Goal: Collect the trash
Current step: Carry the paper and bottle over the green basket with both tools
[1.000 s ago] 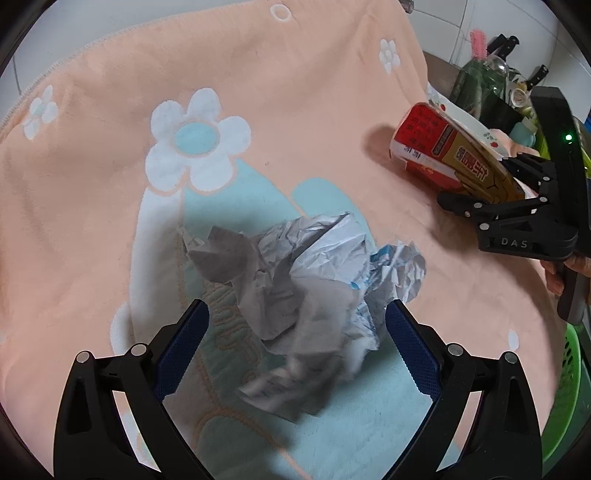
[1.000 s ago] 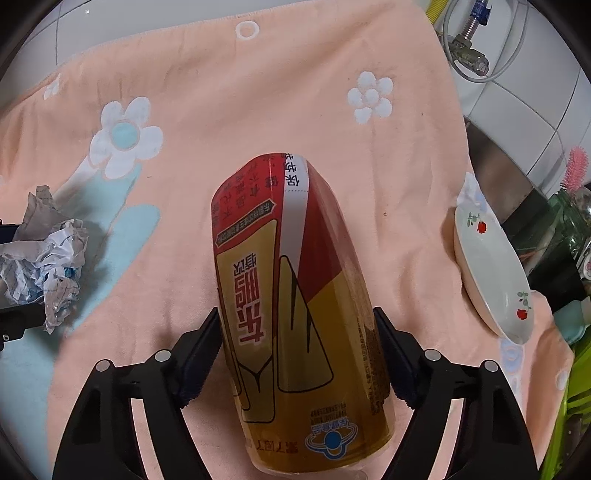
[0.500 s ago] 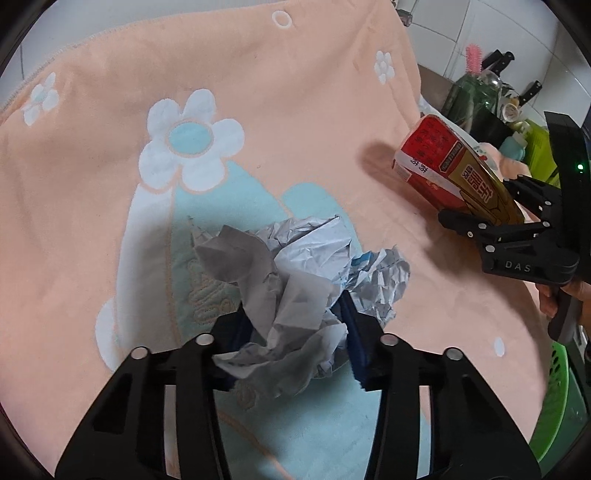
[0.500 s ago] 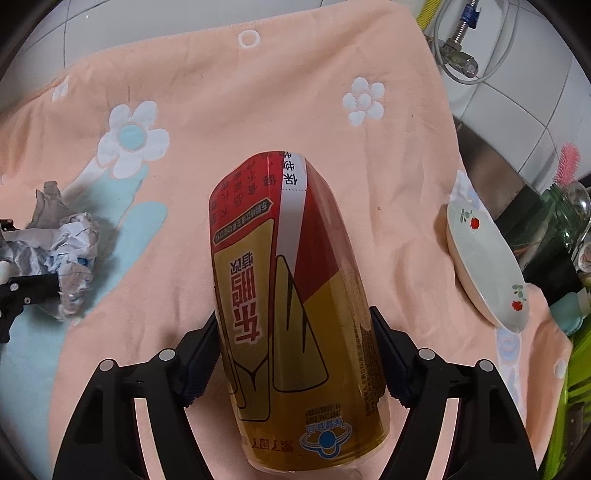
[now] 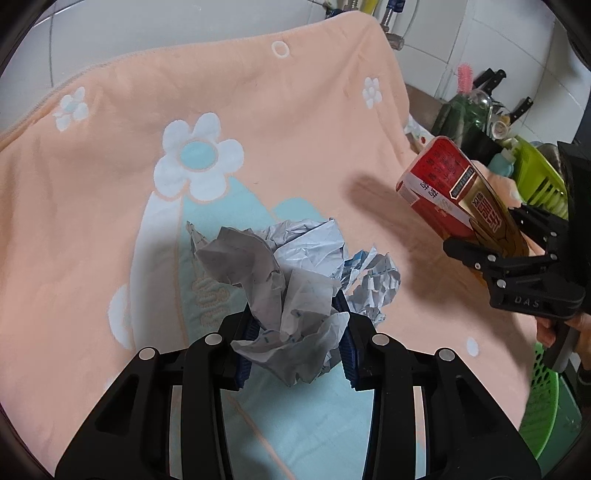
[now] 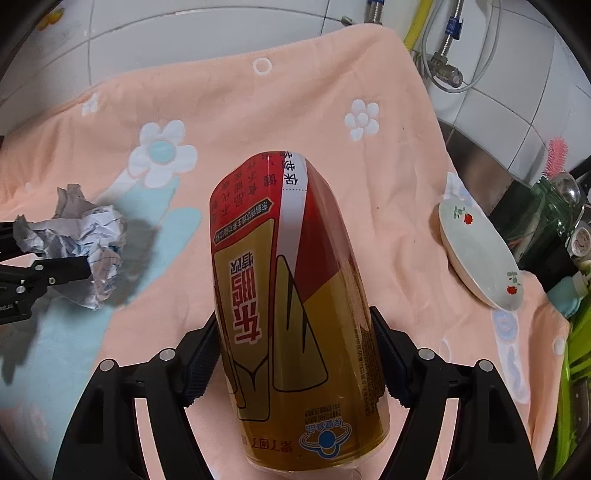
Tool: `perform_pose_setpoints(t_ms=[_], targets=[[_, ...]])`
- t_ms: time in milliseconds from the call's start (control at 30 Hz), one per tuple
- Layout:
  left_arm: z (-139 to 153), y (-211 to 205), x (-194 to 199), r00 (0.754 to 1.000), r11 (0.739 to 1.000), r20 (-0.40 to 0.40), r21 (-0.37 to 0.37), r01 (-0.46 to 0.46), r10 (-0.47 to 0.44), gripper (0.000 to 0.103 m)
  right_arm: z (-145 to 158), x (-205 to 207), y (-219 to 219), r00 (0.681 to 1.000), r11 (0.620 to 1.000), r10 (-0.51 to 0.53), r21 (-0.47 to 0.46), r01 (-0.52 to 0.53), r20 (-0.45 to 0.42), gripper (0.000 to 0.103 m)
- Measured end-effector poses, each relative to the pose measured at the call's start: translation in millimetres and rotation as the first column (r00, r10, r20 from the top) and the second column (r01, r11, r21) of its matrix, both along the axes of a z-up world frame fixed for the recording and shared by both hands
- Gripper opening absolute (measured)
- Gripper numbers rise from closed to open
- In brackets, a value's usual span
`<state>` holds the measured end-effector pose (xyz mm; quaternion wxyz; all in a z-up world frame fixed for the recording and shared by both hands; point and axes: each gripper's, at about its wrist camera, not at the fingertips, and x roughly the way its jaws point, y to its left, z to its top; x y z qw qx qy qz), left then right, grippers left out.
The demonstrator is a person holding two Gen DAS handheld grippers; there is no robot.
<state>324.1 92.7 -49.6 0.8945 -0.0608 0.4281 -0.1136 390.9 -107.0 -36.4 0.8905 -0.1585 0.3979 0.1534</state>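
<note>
Both loads have lifted slightly since a second ago. Left gripper (image 5: 295, 345) jaws are closing on the crumpled paper (image 5: 291, 280); right gripper (image 6: 295, 354) jaws pinch the can (image 6: 291, 295). Next comes, I'd judge, the carry to the green basket (image 5: 543, 406).

The table is covered by a peach towel (image 5: 295, 110) patterned with white flowers and pale blue patches. Behind it, a wall of white tiles (image 6: 184, 37) is seen, with metal pipe fittings (image 6: 447, 74) and a yellow hose (image 6: 415, 26) mounted on it. At the right edge, a white dish (image 6: 476, 258) with red flowers is propped, and a green basket (image 5: 535, 177) is placed beside dark utensils (image 5: 491, 85).
</note>
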Motion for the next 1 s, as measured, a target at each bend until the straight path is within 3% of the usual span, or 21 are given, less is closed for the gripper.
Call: perform_pose_setpoints(t_ms=[567, 1000], targets=[[28, -18, -71, 0.999, 0.998, 0.050, -0.066, 0.007, -0.004, 0.038, 26, -87, -15, 1.000, 0.998, 0.003, 0.057, -0.004, 0.027, 0.072], [48, -58, -132, 0.993, 0.995, 0.103, -0.075, 0.071, -0.063, 0.038, 31, -160, -44, 0.998, 0.993, -0.054, 0.105, 0.050, 0.031, 0.072]])
